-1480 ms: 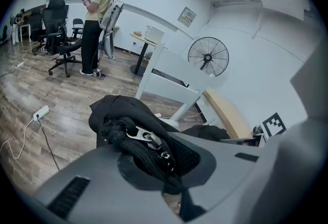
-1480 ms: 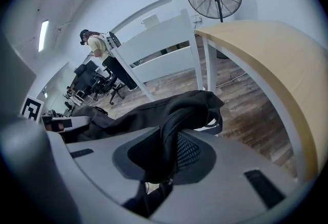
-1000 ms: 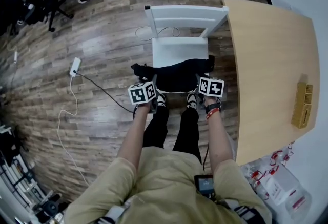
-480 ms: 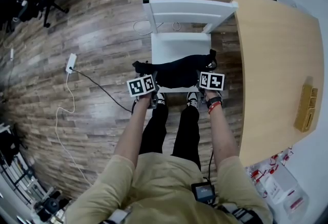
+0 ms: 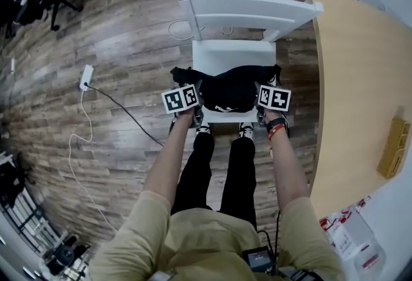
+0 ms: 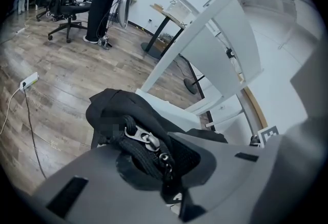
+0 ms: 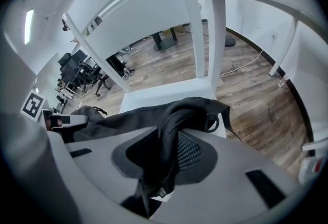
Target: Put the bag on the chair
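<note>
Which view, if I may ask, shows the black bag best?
The head view: nearly the whole bag spreads over the chair seat. The left gripper view shows only its buckle end, the right gripper view its mesh end.

Khaki short-sleeved shirt (image 5: 212, 241), black trousers (image 5: 219, 170), pale shoes (image 5: 201, 130). A red band (image 5: 272, 134) circles the right wrist (dark watch (image 5: 279, 124) beside it). The grey left gripper (image 6: 164, 161) and right gripper (image 7: 164, 154) each carry a black-and-white marker cube (image 5: 180, 98).

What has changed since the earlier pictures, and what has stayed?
The bag came down, further over the chair seat. The jaws of the right gripper have just been opening, strap still between them; the left gripper stays shut on the bag. Chair unmoved.
</note>
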Action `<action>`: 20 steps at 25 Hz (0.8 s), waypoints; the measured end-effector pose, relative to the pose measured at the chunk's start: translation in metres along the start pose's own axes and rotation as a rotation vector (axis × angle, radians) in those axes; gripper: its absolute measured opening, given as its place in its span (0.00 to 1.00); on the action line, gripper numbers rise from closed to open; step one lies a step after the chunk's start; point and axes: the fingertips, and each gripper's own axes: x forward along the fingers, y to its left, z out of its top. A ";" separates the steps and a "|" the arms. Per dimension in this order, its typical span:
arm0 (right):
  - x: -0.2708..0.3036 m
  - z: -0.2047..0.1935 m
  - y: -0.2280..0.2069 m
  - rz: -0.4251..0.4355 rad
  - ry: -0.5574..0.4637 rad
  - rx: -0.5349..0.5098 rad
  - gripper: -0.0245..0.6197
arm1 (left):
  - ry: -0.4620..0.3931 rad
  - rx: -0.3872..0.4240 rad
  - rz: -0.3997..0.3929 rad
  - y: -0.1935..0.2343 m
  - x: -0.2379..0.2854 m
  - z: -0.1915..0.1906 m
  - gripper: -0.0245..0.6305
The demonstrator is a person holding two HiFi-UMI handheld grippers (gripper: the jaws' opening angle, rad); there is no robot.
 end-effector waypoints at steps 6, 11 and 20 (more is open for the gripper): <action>0.025 0.004 -0.006 0.017 0.004 -0.003 0.23 | -0.053 -0.048 -0.006 0.024 0.020 0.000 0.11; 0.028 0.008 -0.014 -0.015 -0.003 0.005 0.36 | -0.065 -0.061 -0.015 0.029 0.024 0.002 0.16; 0.004 0.018 -0.010 -0.002 -0.085 0.023 0.60 | -0.072 -0.110 -0.030 0.017 0.006 0.002 0.58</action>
